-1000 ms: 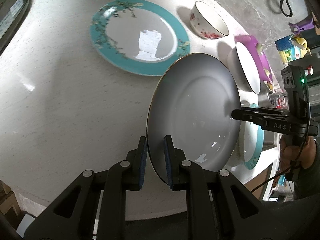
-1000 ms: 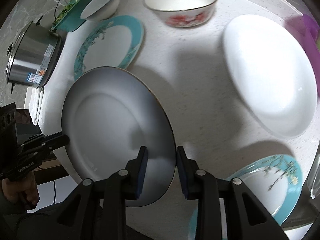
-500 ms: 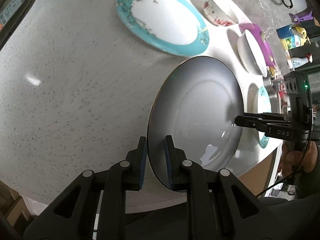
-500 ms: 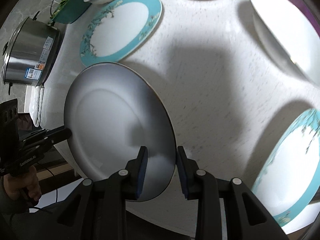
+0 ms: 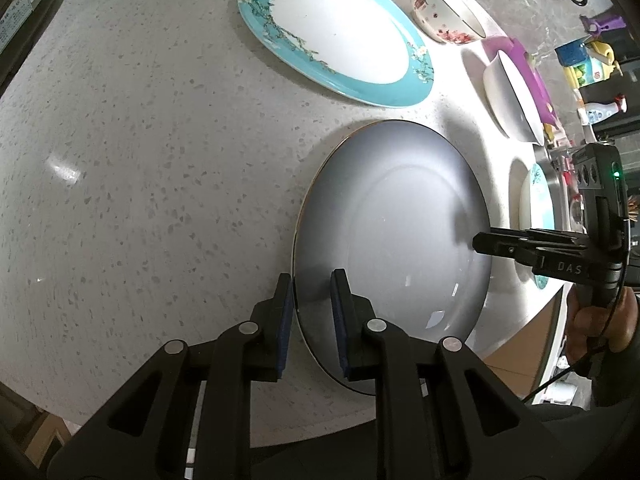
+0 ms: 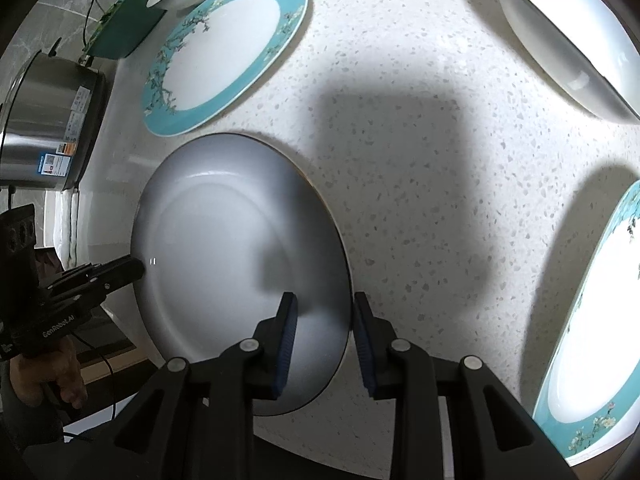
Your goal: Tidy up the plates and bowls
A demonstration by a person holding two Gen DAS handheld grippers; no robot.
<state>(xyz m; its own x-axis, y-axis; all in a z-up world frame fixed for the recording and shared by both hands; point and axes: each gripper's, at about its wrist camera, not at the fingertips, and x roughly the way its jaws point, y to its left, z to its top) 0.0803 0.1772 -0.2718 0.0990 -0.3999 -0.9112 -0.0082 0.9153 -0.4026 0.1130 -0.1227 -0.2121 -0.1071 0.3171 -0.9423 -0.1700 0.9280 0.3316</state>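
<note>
Since a second ago I've brought the grey plate [image 5: 394,236] down and over, so the surface [image 5: 140,160] fills more of both views and the teal-rimmed plate [image 5: 332,32] has slid toward the upper middle of the left view. Left hand-held gripper [image 5: 312,320] is clamped on the plate's near rim at bottom centre, and the right hand-held gripper [image 6: 322,334] grips the opposite rim, so it hangs between both, roughly level. I reckon the plate sits just above or touching the surface, with the teal one up-frame and apart, both hands equally near.
</note>
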